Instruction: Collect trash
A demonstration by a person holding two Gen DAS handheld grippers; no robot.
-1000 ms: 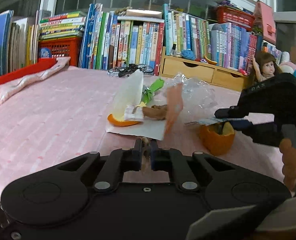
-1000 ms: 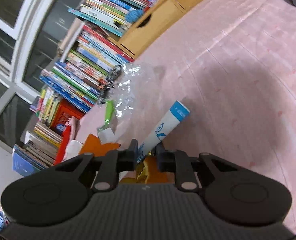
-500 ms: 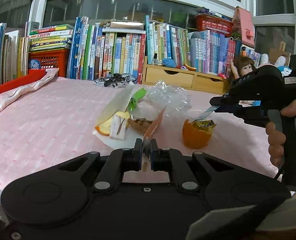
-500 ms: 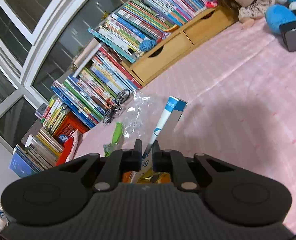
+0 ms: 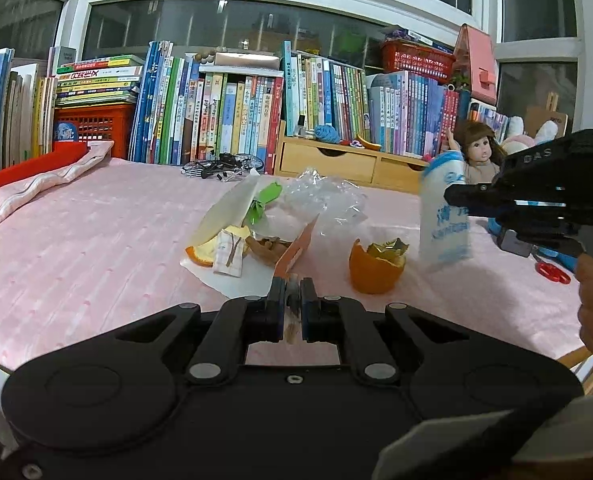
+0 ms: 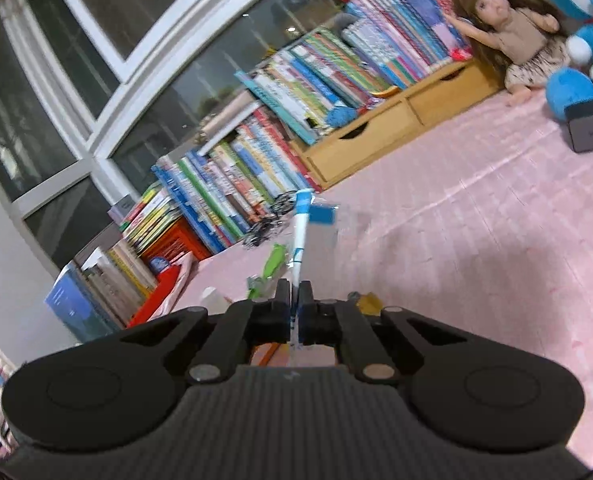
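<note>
My left gripper (image 5: 292, 307) is shut on the corner of an orange paper scrap (image 5: 298, 245) that rises from its jaws. Beyond it lie a white paper sheet (image 5: 232, 280) with orange peel (image 5: 198, 250), a small wrapper (image 5: 229, 253) and brown scraps (image 5: 268, 246). An orange-peel cup (image 5: 374, 270) with foil inside stands to the right. My right gripper (image 6: 295, 306) is shut on a white and blue wrapper (image 6: 301, 236), which hangs above the bed at the right of the left wrist view (image 5: 445, 216).
Pink bed cover (image 5: 96, 232) spreads all round. Crumpled clear plastic (image 5: 324, 196) and a green wrapper (image 5: 266, 198) lie behind the pile. Books (image 5: 224, 116), a wooden drawer unit (image 5: 336, 162), a doll (image 5: 478, 152) and a blue plush toy (image 6: 576, 32) line the back.
The right gripper has lifted the white and blue wrapper away from the orange-peel cup, and it now hangs upright. The left gripper has drawn back, still pinching the orange scrap.
</note>
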